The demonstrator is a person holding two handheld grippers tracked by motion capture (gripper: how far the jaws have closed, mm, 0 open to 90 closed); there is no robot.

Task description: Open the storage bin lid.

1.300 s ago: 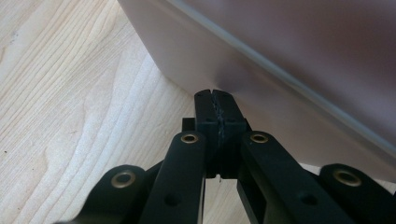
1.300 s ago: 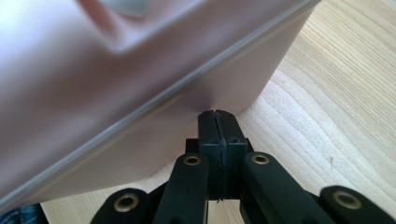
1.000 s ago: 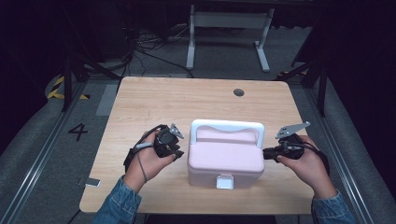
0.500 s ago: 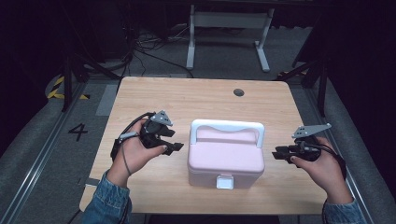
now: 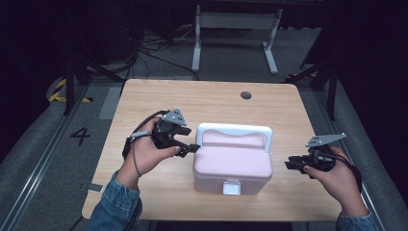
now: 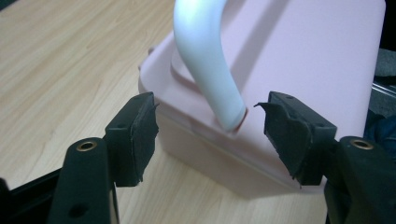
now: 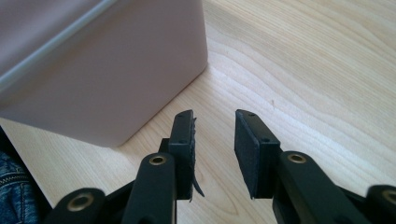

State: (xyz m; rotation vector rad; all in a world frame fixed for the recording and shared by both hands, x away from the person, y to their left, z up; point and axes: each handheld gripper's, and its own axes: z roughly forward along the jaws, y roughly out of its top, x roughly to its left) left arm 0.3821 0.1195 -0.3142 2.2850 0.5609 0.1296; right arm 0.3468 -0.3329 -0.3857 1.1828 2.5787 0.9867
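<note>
A pink lidded box (image 5: pixel 233 163) with a white handle (image 5: pixel 234 130) and a white front latch (image 5: pixel 232 187) stands on the wooden table (image 5: pixel 202 103). My left gripper (image 5: pixel 191 147) is open at the box's left side; in the left gripper view its jaws straddle the handle's end (image 6: pixel 219 100) at the box corner (image 6: pixel 299 56), touching nothing. My right gripper (image 5: pixel 289 164) is open just right of the box, low over the table. In the right gripper view the box wall (image 7: pixel 107 70) lies ahead to the left of its empty jaws.
A dark round hole (image 5: pixel 246 95) sits near the table's far edge. A white metal stand (image 5: pixel 234 29) and cables lie on the floor beyond. The number 4 (image 5: pixel 80 135) is marked on the floor at left. Bare tabletop lies behind the box.
Both hands drew away from the box half a second ago. Now the left gripper has come back to the box's left side, and the right gripper stays off to the right.
</note>
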